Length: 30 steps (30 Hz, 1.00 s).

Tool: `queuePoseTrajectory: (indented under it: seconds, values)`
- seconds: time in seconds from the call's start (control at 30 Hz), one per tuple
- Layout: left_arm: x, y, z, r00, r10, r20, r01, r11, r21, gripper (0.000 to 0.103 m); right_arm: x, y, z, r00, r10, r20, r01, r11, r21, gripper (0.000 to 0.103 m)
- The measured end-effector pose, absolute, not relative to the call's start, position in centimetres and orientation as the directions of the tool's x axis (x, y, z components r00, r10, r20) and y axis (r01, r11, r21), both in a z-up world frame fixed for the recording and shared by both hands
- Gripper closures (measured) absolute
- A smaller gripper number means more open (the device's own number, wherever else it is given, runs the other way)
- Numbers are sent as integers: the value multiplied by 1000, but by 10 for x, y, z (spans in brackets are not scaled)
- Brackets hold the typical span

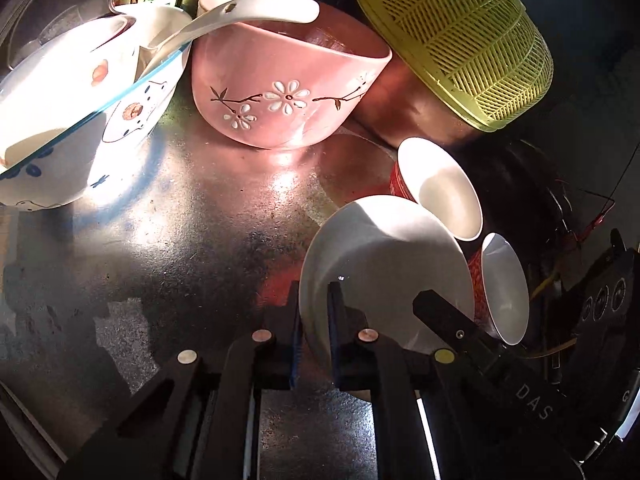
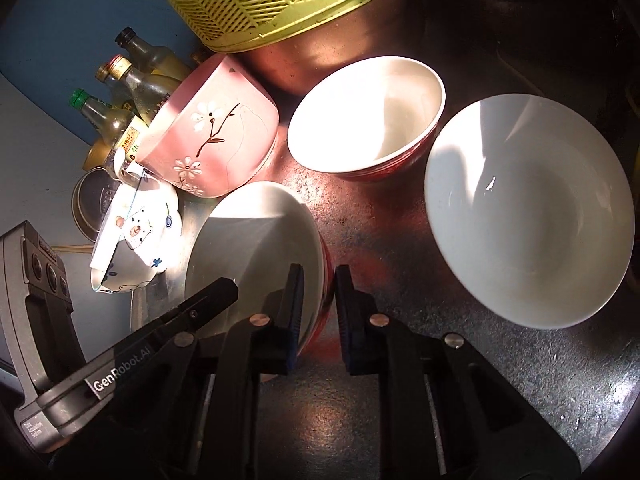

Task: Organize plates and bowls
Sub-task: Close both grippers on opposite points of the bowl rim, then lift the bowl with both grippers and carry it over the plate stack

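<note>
A shallow bowl (image 1: 384, 256), white inside and red outside, rests tilted on the metal counter (image 1: 192, 240). My left gripper (image 1: 316, 320) is shut on its near left rim, one pad inside and one outside. One black finger (image 1: 436, 304) of the right gripper reaches over the same bowl. In the right wrist view my right gripper (image 2: 318, 308) is shut on the right rim of that bowl (image 2: 256, 248), and a finger (image 2: 212, 296) of the left gripper comes in from the left. A red bowl (image 2: 368, 116) and a wide white dish (image 2: 528, 212) stand beyond and to the right.
A pink flowered bowl (image 1: 288, 80) with a white spoon (image 1: 256, 12) stands ahead, beside a bear-patterned bowl (image 1: 80, 120) with a glass lid leaning on it. A yellow-green basket (image 1: 456, 40) lies over a copper pot (image 2: 320, 52). Bottles (image 2: 120, 92) crowd the far left.
</note>
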<state>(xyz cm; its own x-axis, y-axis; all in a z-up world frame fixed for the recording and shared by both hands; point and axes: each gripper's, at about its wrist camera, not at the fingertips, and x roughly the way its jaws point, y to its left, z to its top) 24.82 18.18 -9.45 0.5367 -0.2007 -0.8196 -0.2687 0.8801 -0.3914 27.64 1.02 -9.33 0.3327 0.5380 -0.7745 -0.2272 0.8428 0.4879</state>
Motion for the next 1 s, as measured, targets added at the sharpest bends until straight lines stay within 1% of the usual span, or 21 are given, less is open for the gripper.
queuePoseTrajectory:
  seconds: [0.27, 0.6, 1.0]
  values:
    - [214, 177, -71, 559, -167, -812, -275, 886, -372, 93, 246, 4, -76, 331, 562, -758, -263, 826, 498, 87]
    - [150, 168, -53, 588, -127, -799, -301, 882, -362, 93, 199, -3, -57, 316, 585, -747, -320, 807, 496, 86]
    - [84, 173, -36, 603, -64, -795, -369, 861, -349, 93, 155, 7, -43, 278, 620, -734, -414, 767, 491, 86]
